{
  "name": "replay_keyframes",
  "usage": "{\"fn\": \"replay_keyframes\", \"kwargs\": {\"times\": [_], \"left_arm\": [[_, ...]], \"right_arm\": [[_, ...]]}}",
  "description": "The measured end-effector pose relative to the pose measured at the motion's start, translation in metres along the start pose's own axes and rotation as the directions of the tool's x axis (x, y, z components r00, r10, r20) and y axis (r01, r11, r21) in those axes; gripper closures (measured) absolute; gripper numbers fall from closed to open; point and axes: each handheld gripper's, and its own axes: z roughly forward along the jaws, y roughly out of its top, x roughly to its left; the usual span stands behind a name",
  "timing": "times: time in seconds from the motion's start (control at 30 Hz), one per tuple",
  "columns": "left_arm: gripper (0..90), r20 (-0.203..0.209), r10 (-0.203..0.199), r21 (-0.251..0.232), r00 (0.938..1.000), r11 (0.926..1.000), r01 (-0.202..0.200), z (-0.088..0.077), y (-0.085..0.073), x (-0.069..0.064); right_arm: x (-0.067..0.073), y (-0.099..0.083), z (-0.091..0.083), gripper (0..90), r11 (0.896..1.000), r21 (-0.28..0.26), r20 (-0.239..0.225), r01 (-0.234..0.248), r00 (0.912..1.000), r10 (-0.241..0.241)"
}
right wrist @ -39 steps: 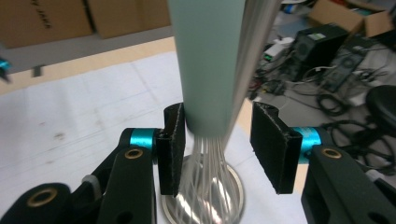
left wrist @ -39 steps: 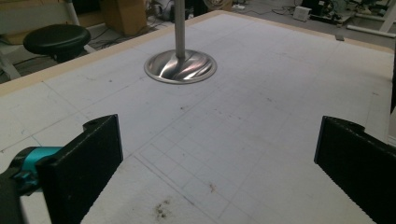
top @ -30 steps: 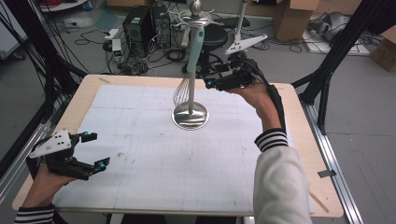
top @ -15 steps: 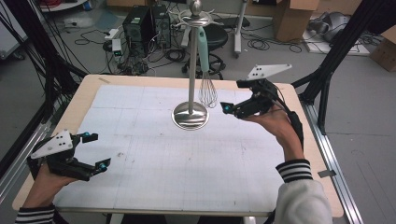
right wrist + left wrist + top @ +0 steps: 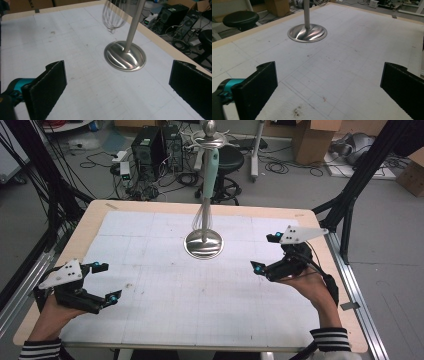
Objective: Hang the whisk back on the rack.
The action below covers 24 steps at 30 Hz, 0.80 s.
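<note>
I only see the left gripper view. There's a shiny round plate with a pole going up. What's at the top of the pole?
Observer: A wire whisk with a mint-green handle hangs from the top of that silver metal stand.
Operator: Is the other tool holding something?
Observer: No. The right tool is open and empty, over the right side of the white gridded mat.
Operator: What's on the floor past the table?
Observer: Black computer towers with tangled cables around them.
</note>
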Motion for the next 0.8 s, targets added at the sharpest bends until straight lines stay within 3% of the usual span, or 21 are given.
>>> {"fn": "replay_keyframes", "kwargs": {"times": [0.07,0.4,0.8], "left_arm": [[1.7,-0.002,0.0,0.001,1.0,1.0,0.0,0.0,0.0,0.0],[1.7,0.003,-0.005,0.007,1.0,1.0,0.005,-0.001,-0.004,0.001],[1.7,0.008,-0.002,0.022,1.0,0.9998,0.002,0.002,-0.01,-0.003]], "right_arm": [[0.002,-0.012,-0.001,0.4,1.0,0.006,0.016,0.006,0.9999,-0.006],[0.018,-0.059,-0.01,0.4,0.997,-0.066,0.008,-0.027,0.9996,0.027],[0.025,-0.108,-0.015,0.4,0.991,-0.07,0.002,-0.115,0.9933,0.115]]}}
